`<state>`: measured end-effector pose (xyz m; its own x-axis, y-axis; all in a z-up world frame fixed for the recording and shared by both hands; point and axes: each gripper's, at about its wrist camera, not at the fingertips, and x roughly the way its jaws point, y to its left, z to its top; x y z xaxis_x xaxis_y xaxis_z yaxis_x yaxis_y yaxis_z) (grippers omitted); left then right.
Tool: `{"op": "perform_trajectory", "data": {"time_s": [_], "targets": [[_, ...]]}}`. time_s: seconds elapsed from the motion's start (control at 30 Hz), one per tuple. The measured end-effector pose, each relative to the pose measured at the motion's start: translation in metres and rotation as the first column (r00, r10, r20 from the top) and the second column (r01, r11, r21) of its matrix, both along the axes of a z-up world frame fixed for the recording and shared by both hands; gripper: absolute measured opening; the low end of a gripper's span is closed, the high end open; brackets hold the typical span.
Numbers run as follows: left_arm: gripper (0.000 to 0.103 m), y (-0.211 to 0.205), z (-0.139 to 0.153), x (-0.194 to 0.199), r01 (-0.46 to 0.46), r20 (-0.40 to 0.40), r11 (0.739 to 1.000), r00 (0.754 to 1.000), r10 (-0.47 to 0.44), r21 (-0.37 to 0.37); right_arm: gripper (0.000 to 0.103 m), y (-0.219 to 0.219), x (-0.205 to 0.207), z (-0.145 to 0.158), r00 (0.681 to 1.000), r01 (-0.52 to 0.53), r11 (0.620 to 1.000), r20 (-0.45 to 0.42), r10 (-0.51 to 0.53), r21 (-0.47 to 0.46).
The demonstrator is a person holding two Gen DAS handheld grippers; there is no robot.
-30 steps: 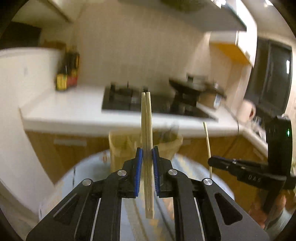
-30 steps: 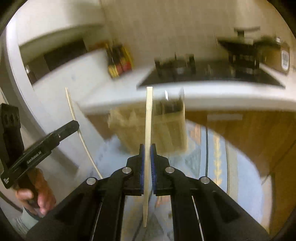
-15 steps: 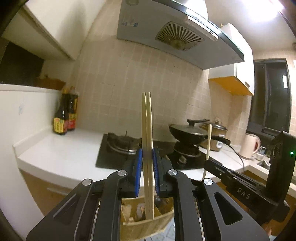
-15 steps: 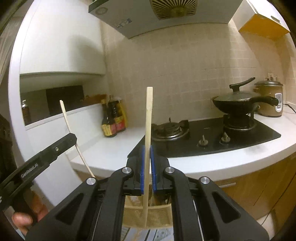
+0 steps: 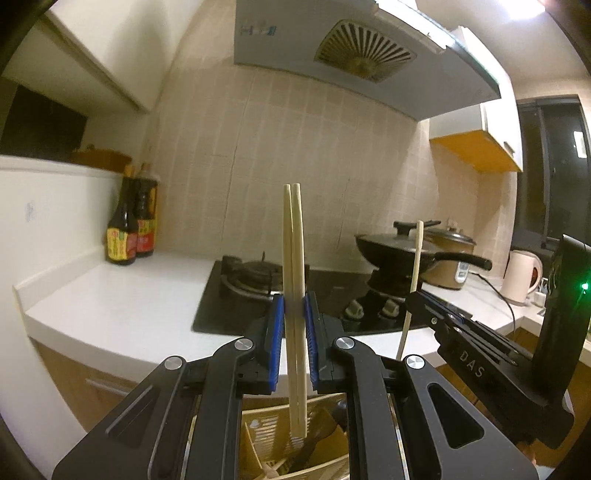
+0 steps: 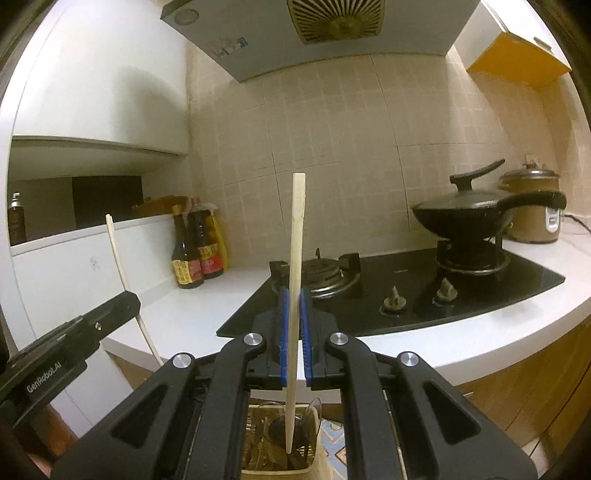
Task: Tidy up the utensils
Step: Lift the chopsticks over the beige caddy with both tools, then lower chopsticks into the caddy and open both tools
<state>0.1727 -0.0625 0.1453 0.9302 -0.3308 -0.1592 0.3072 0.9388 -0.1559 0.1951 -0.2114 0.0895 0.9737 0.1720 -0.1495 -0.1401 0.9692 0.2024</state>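
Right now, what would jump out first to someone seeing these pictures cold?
The pale chopsticks standing upright, pinched in the left gripper, and the single chopstick clamped likewise in the right gripper. Below both sits a slatted utensil holder; behind, a black lidded wok on the stove.

Warm, dim indoor lighting. A ceiling light (image 5: 524, 7) blows out at the upper right of the left view. Mild glare on the white table (image 5: 122, 299); the window (image 5: 554, 170) is dark. Both frames sharp, without motion blur. Strong fisheye bending and black vignetting at the corners.
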Motion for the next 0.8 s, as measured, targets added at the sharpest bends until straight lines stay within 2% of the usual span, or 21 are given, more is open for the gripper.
{"op": "perform_trajectory", "data": {"time_s": [0.27,0.53,0.63,0.73,0.8], "targets": [[0.010,0.003,-0.017,0.008,0.005,-0.027,1.000,1.000,-0.005,0.001,0.005,0.004,0.004,-0.020,1.000,0.004,1.000,-0.018,-0.004,-0.014],[0.012,0.004,-0.019,-0.008,0.024,-0.022,1.000,0.999,-0.023,0.017,0.007,0.005,-0.013,-0.023,0.998,-0.020,0.999,-0.056,0.018,-0.028],[0.015,0.011,-0.020,-0.019,0.030,-0.037,1.000,0.999,-0.030,-0.004,0.010,0.005,-0.027,-0.025,0.997,-0.029,0.999,-0.075,0.026,-0.033],[0.027,0.023,-0.023,-0.036,0.037,-0.054,0.998,0.998,-0.039,-0.048,0.026,0.005,-0.046,-0.029,0.995,-0.041,0.998,-0.089,0.038,-0.038],[0.029,0.033,-0.026,-0.050,0.038,-0.064,0.997,0.997,-0.042,-0.071,0.044,0.006,-0.063,-0.031,0.995,-0.041,0.998,-0.091,0.037,-0.048]]}}
